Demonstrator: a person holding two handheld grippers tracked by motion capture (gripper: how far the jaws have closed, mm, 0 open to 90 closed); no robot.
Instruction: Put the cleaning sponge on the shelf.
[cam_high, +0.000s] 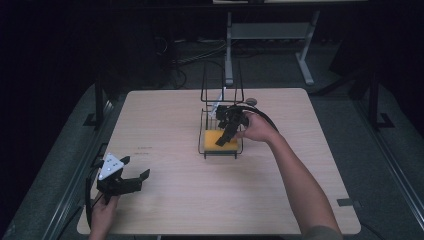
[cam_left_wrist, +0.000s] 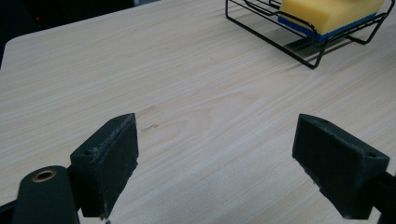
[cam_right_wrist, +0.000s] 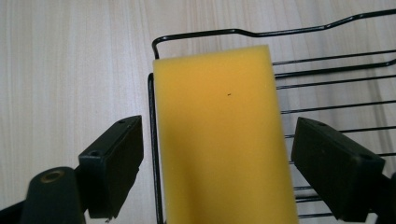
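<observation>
The pale wooden table (cam_high: 165, 200) carries a black wire rack (cam_high: 221, 125) near its middle, toward the far side, and the yellow sponge (cam_high: 221, 141) lies flat in the rack's low front tray, which keeps it off the tabletop and fenced by thin wire on its sides. The left gripper view shows a blue layer under the sponge's (cam_left_wrist: 327, 13) yellow foam, so the soft yellow face is up. The right gripper (cam_high: 227, 131) hangs over that tray, tilted down at the sponge, likely because the raised wire edge leaves the top as the only open approach. In the right gripper view its jaws stand wide apart with nothing between the pads; the sponge (cam_right_wrist: 219, 140) runs lengthwise up the gap between them, its one long edge lying along the rack's (cam_right_wrist: 196, 37) wire rim close to the left jaw, while the right jaw sits over bare wire with a clear gap to the other edge. Whether the pads are level with the foam or above it cannot be told. The left gripper (cam_high: 122, 181) rests at the near left corner, well apart from the rack, probably parked out of the way, its jaws also spread wide and empty over bare wood.
</observation>
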